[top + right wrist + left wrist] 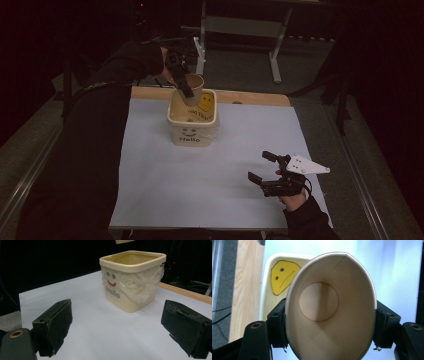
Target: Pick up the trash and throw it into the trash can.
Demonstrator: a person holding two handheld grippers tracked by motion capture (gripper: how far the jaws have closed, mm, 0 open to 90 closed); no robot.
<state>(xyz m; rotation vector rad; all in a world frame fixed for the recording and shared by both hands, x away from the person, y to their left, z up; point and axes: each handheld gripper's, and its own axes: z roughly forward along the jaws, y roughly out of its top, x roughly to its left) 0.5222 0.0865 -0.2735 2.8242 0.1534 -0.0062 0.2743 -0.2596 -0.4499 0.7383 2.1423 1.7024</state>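
A white-covered surface [210, 180] sits in a dark room. At its far middle stands a cream bin [192, 127] marked "Hello". Above its far rim, the left claw [181, 80] is clamped on a tilted paper cup [194, 89]. The right claw [264, 167] hovers wide open and empty, near right.

The left gripper [329, 322] squeezes a tan paper cup [332, 312] between its fingers [277, 327], above a cream bin [265, 290] with a yellow face

Dim room, dark surroundings. Grey floor [310, 75]. Metal stand [240, 27] beyond wooden table [250, 97] covered by pale sheet [200, 185].
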